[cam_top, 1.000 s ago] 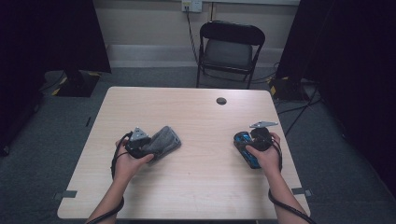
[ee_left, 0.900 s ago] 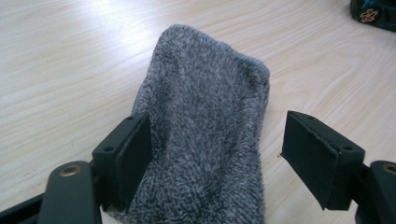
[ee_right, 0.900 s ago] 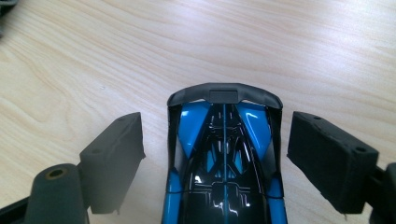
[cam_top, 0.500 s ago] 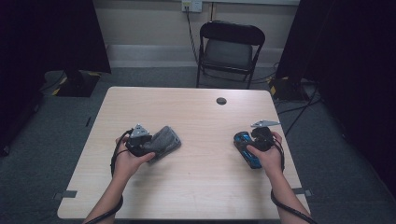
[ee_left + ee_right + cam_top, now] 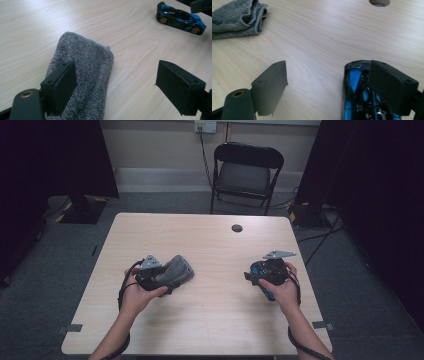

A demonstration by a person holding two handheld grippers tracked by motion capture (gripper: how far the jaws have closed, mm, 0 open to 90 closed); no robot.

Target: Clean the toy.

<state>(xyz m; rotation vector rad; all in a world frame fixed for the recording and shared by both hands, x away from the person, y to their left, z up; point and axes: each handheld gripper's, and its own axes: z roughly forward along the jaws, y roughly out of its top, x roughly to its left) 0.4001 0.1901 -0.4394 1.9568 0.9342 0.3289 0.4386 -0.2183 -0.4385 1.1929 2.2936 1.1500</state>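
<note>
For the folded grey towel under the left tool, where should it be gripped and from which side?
Grip the grey towel at its thick folded end, across its narrow width. It lies flat as a long layered strip, so the open left tool would likely do best coming down from above, one jaw on each long side. The stacked layers give bulk to pinch.

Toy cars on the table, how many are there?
1. The blue toy car sits on the right side of the table, under the right claw. The grey towel could hide something small.

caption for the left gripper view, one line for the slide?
Open left gripper over a folded grey towel, blue toy car farther off on the wooden table.
</note>
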